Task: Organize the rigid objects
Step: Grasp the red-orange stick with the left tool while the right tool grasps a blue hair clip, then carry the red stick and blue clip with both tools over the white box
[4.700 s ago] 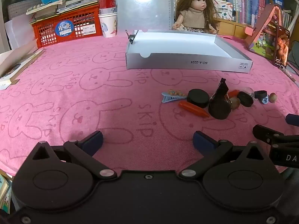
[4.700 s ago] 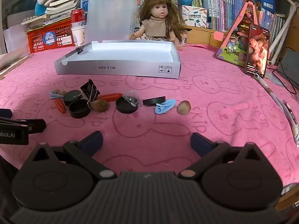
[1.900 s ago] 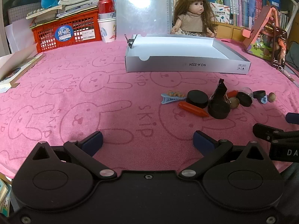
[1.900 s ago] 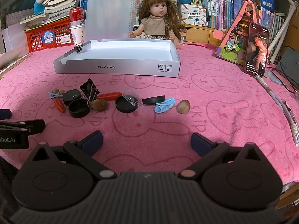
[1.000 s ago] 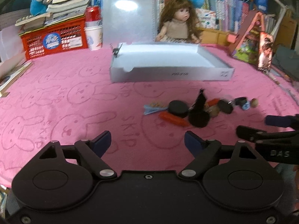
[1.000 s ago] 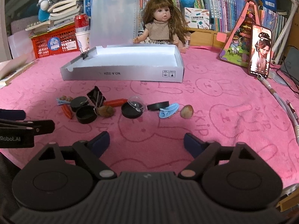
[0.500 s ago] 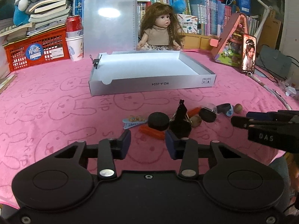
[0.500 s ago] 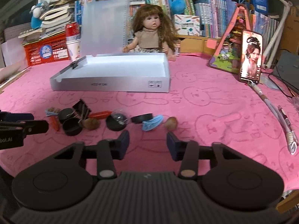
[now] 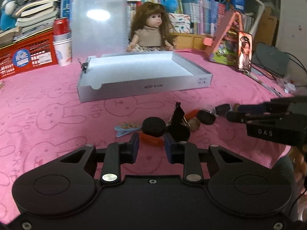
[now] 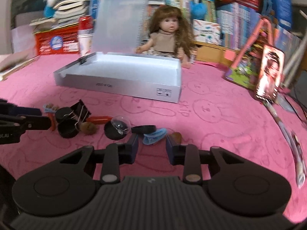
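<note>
Small objects lie in a row on the pink cloth in front of a shallow grey box point(image 9: 144, 87) point(image 10: 119, 85). My left gripper point(image 9: 151, 147) hovers near them, its jaws closing to a narrow gap. An orange crayon point(image 9: 151, 139) shows in that gap, untouched, with a black lid point(image 9: 154, 126) and a black binder clip point(image 9: 178, 117) behind it. My right gripper point(image 10: 151, 147) is closing too. A blue hair clip point(image 10: 154, 135) lies just beyond its tips, a brown nut point(image 10: 176, 136) to the right and a clear-domed capsule point(image 10: 118, 127) to the left.
A doll point(image 9: 151, 32) sits behind the box, beside an upright clipboard point(image 9: 97, 23). A red basket point(image 9: 26, 55) and a can on paper cups point(image 9: 61, 38) stand at the back left. A phone point(image 10: 268, 76) and pens point(image 10: 295, 143) are on the right.
Both pairs of jaws have narrowed from wide apart to a small gap. Each gripper now sits closer to the row of small objects, and the views have tilted upward.
</note>
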